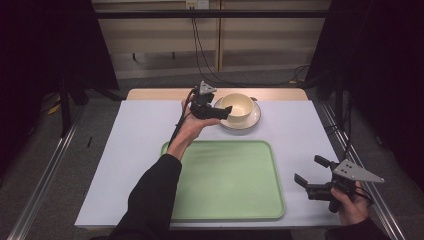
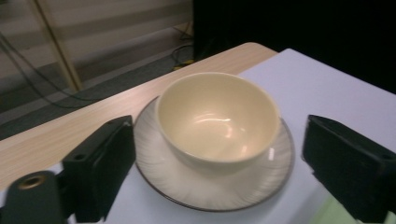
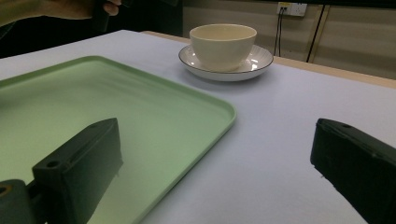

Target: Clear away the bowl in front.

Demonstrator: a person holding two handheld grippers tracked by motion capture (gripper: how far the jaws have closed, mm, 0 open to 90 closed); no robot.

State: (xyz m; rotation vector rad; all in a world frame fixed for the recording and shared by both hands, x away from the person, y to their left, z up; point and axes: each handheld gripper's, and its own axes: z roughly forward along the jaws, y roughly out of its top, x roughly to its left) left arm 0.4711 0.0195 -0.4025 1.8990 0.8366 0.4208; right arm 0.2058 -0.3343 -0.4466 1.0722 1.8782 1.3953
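A cream bowl [image 1: 237,106] [image 2: 217,119] [image 3: 222,45] sits empty on a white ribbed plate [image 1: 251,120] [image 2: 201,186] [image 3: 257,63] at the back of the table. My left gripper [image 1: 226,112] [image 2: 217,168] hovers open just left of the bowl, its jaws standing wide on either side of bowl and plate without touching them. A green tray [image 1: 230,182] [image 3: 130,116] lies empty at the front centre. My right gripper [image 1: 306,176] [image 3: 217,172] is open, low near the table's front right corner, pointing left toward the tray's right edge, nothing between its jaws.
A white mat [image 1: 140,135] covers the table, with a strip of bare wood [image 1: 160,94] along the far edge. Cables [image 1: 200,50] hang down behind the table. Metal rails [image 1: 45,170] run along both sides.
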